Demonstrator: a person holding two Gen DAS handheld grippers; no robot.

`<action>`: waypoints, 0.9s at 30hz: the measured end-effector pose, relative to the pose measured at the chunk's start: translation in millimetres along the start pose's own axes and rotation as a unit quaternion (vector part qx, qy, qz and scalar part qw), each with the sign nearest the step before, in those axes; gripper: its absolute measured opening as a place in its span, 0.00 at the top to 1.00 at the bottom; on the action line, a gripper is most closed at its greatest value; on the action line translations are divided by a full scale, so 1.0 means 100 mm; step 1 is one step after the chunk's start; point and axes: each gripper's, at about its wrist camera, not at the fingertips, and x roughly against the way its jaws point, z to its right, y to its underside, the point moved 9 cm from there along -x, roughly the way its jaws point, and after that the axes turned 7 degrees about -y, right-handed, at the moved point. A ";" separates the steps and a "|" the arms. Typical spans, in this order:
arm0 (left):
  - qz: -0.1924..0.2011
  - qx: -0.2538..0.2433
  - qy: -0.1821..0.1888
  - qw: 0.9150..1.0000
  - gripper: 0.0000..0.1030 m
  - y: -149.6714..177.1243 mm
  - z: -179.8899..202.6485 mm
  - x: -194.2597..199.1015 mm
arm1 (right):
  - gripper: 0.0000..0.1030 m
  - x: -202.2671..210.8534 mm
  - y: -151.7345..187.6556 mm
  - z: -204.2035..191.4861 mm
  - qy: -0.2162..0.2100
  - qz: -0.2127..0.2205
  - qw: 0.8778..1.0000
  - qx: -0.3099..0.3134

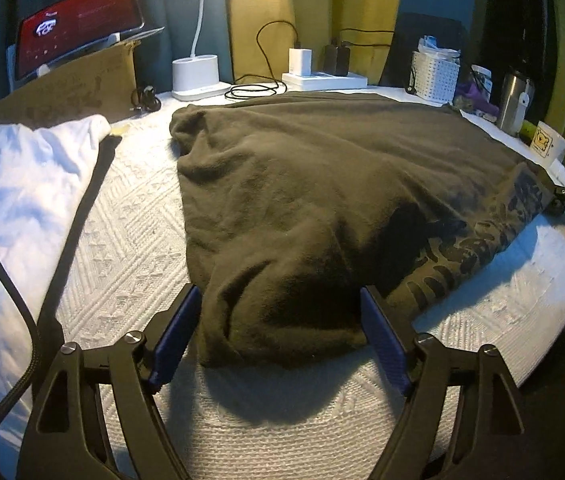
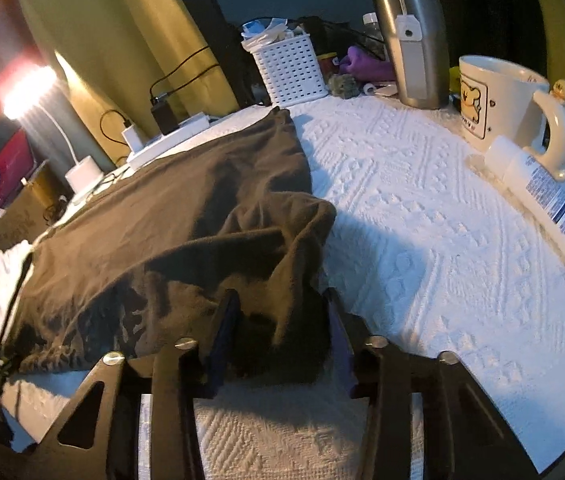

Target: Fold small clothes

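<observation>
With its blue-padded fingers spread wide, the left gripper (image 1: 280, 336) straddles the near corner of a dark olive garment (image 1: 322, 200), whose bunched edge lies between the pads without being pinched. Seen from the right wrist, the right gripper (image 2: 278, 340) has its jaws partly apart around a lifted fold of the same garment; cloth fills the gap, but whether the pads press on it cannot be told. The garment lies on a white textured cloth (image 2: 422, 220) covering the work surface, with a dark printed pattern showing along its right-hand border in the left wrist view. To the left of the garment, a white fabric with a black edge (image 1: 22, 200) lies well apart from it. Near the right edge of the surface, a white tube (image 2: 550, 200) lies just beside a cream mug (image 2: 498, 104) bearing a cartoon print. Behind the mug stands a steel tumbler (image 2: 414, 48), and farther left a white perforated basket (image 2: 290, 70). Along the far edge sit a white power strip (image 1: 324, 79) with plugged chargers, a white lamp base (image 1: 196, 76), a brown cardboard box (image 1: 70, 88), and a tablet with a red screen (image 1: 78, 24). Yellow-green curtains (image 1: 266, 12) hang at the back.
</observation>
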 end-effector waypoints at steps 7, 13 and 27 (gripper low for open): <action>-0.013 0.016 0.041 0.999 0.84 -0.08 0.05 0.06 | 0.96 0.09 -0.08 0.02 0.004 -0.005 1.000 0.025; 0.017 0.034 0.060 0.997 0.85 -0.33 -0.05 0.32 | 0.96 0.35 -0.42 -0.15 0.025 0.015 0.994 0.103; -0.017 0.027 0.087 0.996 0.86 -0.29 -0.08 0.39 | 0.96 0.44 -0.28 -0.15 0.070 -0.042 0.973 0.214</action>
